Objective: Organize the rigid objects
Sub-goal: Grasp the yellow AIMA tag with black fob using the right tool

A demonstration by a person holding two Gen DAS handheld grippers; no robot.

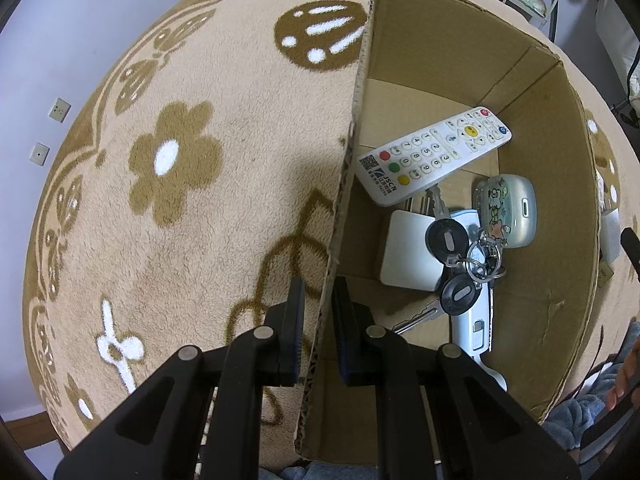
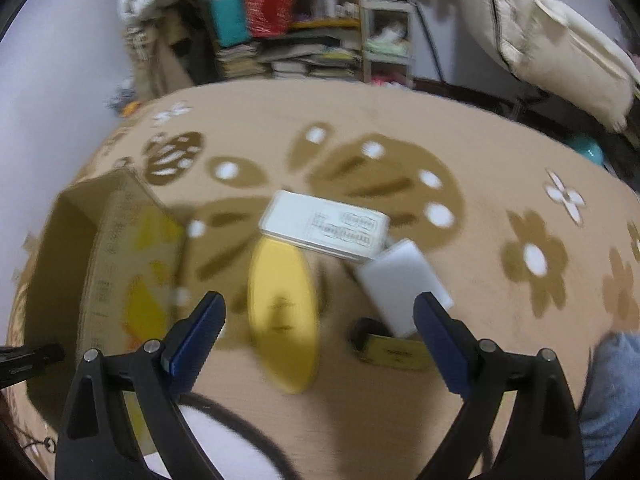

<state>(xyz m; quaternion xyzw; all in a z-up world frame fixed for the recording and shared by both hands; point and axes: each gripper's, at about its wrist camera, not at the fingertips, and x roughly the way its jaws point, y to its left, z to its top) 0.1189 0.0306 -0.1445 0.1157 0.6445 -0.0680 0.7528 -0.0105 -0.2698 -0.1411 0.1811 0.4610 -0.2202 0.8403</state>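
Steadying the brown cardboard box (image 1: pixel 460 60) by its wall, the left claw (image 1: pixel 318 328) is clamped there while the right claw (image 2: pixel 320 344) hangs spread wide and empty over the yellow oval object (image 2: pixel 282 312), probably the next pick needing a lower, squared approach.

- The right wrist view is smeared by motion; print on the white box (image 2: pixel 325 225) cannot be read.
- The yellow oval thing (image 2: pixel 283 316) is too blurred to identify.
- At five o'clock from it, a yellow-and-black thing (image 2: pixel 394 351) lies partly under a white block (image 2: pixel 402 286).
- In the cardboard box (image 1: pixel 552 240), a remote (image 1: pixel 434 156) and keys (image 1: pixel 460 268) cover much of a white adapter (image 1: pixel 408 254) and a pale device (image 1: pixel 474 320).
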